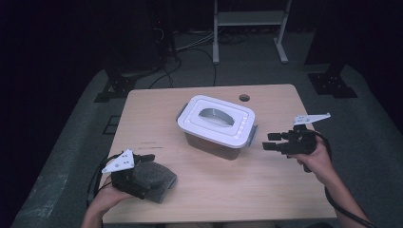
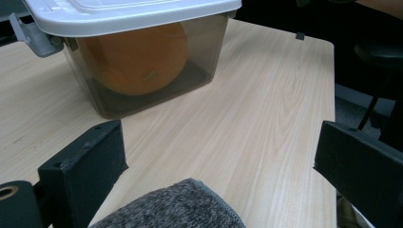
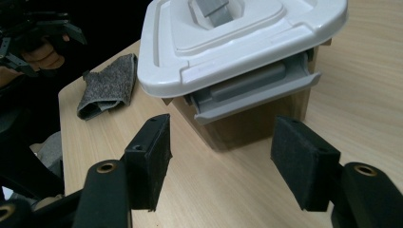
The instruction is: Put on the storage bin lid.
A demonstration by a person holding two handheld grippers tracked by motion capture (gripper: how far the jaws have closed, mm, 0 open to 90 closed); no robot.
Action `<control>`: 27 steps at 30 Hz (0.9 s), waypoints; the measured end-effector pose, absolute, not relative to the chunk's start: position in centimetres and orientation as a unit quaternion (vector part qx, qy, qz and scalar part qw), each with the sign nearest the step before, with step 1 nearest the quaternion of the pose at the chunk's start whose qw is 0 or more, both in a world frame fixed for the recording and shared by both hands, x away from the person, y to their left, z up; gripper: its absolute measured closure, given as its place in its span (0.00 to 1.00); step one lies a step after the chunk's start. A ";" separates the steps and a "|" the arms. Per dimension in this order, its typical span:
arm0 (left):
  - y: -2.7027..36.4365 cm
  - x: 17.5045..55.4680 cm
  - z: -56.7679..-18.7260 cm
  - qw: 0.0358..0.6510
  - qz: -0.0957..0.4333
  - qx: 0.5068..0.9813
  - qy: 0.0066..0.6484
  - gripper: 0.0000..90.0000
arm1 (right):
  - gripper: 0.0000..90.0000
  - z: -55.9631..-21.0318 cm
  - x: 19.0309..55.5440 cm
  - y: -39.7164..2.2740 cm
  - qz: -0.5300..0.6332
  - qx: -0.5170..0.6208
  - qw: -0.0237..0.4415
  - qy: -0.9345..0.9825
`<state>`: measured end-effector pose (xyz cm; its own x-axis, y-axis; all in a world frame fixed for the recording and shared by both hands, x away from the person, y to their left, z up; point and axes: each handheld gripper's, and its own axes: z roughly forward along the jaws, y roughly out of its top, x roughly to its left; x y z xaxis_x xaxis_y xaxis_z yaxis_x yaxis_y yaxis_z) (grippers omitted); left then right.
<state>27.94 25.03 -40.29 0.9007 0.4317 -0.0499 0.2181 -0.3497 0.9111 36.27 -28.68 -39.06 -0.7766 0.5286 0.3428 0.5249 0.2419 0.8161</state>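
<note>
**Right gripper lines up on the box latch, jaws apart**

Right gripper [image 1: 270, 141] sits at three o'clock of the lidded box [image 1: 216, 126], jaws spread wide with nothing between them, pointing across the bench [image 1: 266, 190] at the box's near end. From the right gripper view, the grey latch [image 3: 256, 90] under the white lid [image 3: 237, 42] hangs straight ahead between the two black pads, close but not touched.

Over at seven o'clock, the left gripper [image 1: 142, 164] rests low on the bench, jaws open, straddling a grey cloth [image 1: 154, 178] that lies flat near the front-left corner. The pads stand off to either side of the cloth; no squeeze on it. In the left gripper view an orange round thing [image 2: 138, 59] shows through the box's smoky wall.

Now the surface: pale wood grain, a round cable hole [image 1: 244, 98] at twelve o'clock near the far edge. The box stands a little past centre, turned slightly askew to the bench edges. Open wood runs broad at five and six o'clock, and a clear strip lies between box and cloth.

Beyond the bench, grey carpet [image 1: 71, 142] wraps round on all sides, dark room behind, cables [image 1: 190, 47] and a white frame [image 1: 249, 28] at twelve o'clock.
</note>
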 end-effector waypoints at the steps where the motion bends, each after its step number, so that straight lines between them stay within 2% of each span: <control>1: 25.0 27.9 -40.3 0.535 0.100 0.815 0.200 0.03 | 0.42 -39.2 36.2 -28.7 0.516 0.333 0.002 0.789; 27: 25.1 27.9 -40.2 0.538 0.097 0.813 0.200 0.03 | 0.37 -41.6 33.8 -30.0 0.532 0.352 0.023 0.770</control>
<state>27.93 25.06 -40.24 0.9008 0.4304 -0.0574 0.2209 -0.3404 0.9140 33.84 -29.96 -41.64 -0.7513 0.5658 0.3397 0.5179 0.1865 0.8348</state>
